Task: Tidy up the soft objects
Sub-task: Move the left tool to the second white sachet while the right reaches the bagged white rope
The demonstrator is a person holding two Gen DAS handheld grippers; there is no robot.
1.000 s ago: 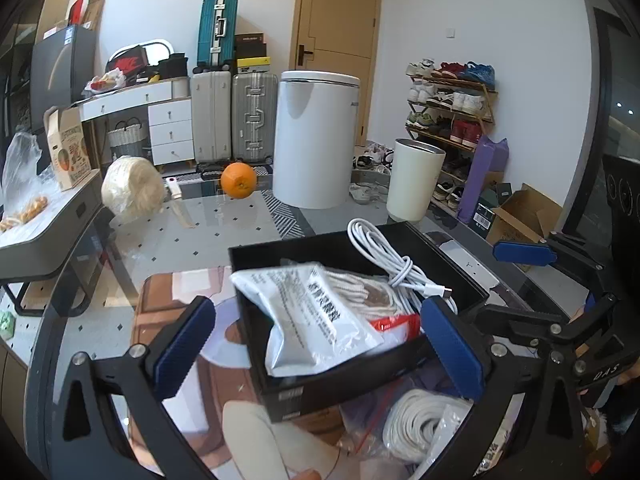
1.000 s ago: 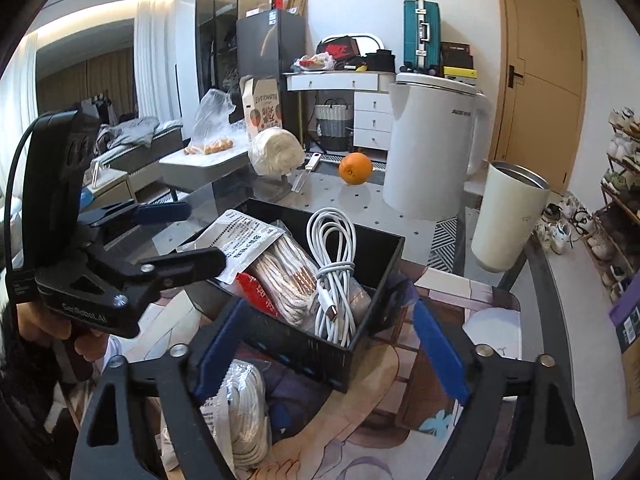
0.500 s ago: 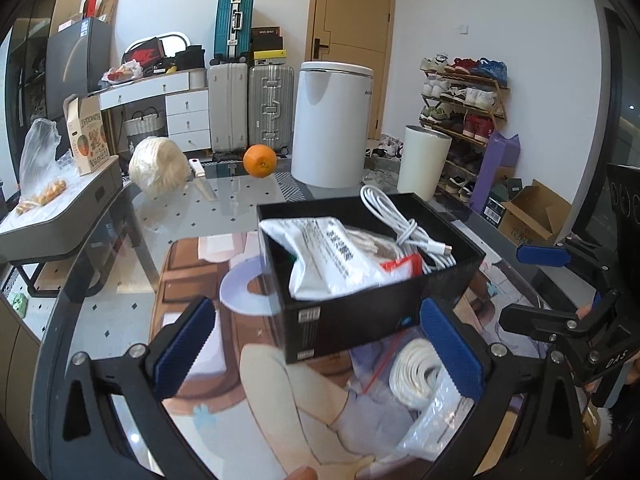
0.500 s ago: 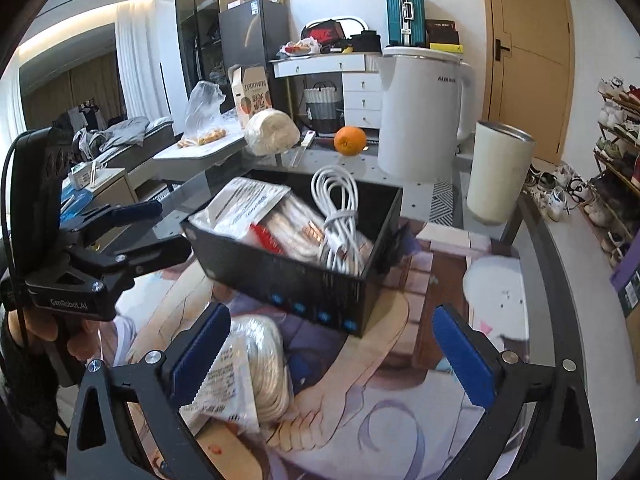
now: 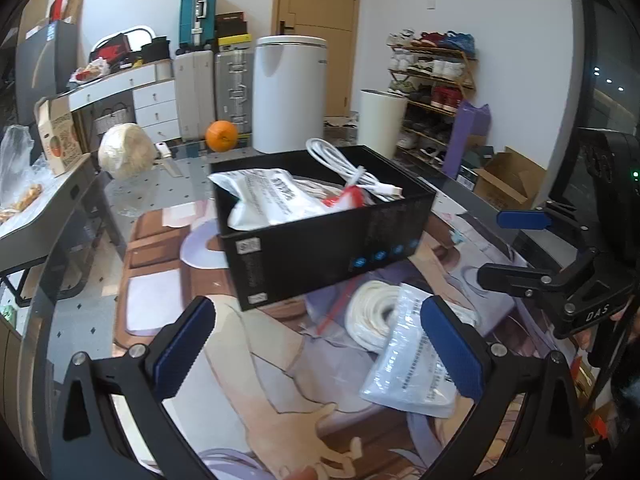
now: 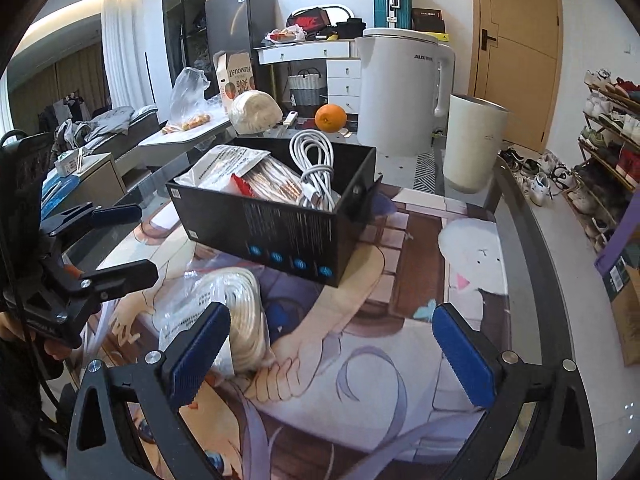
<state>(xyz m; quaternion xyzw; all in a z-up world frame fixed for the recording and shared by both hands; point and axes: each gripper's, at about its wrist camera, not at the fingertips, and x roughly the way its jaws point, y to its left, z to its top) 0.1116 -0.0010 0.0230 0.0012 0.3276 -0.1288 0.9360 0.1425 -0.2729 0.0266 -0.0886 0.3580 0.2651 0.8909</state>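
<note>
A black box [image 5: 320,240] stands on the printed mat, also in the right wrist view [image 6: 280,232]. It holds a white bagged rope [image 5: 272,200], a red-tagged bag and a white coiled cable [image 5: 352,168] [image 6: 316,164]. A bagged white rope coil [image 5: 400,332] [image 6: 232,312] lies on the mat in front of the box. My left gripper [image 5: 320,360] is open and empty, just short of the box and bag. My right gripper [image 6: 328,356] is open and empty, with its left finger beside the bagged coil.
Behind the box on the glass table stand a white kettle [image 6: 400,88], a cream cylinder [image 6: 472,144], an orange [image 5: 221,141] and a wrapped round bundle [image 5: 126,156]. A shoe rack [image 5: 436,84] is on the right.
Both grippers have drawn back and lowered from the box. The box now looks farther away, and the bagged coil in front of it is in full view.
</note>
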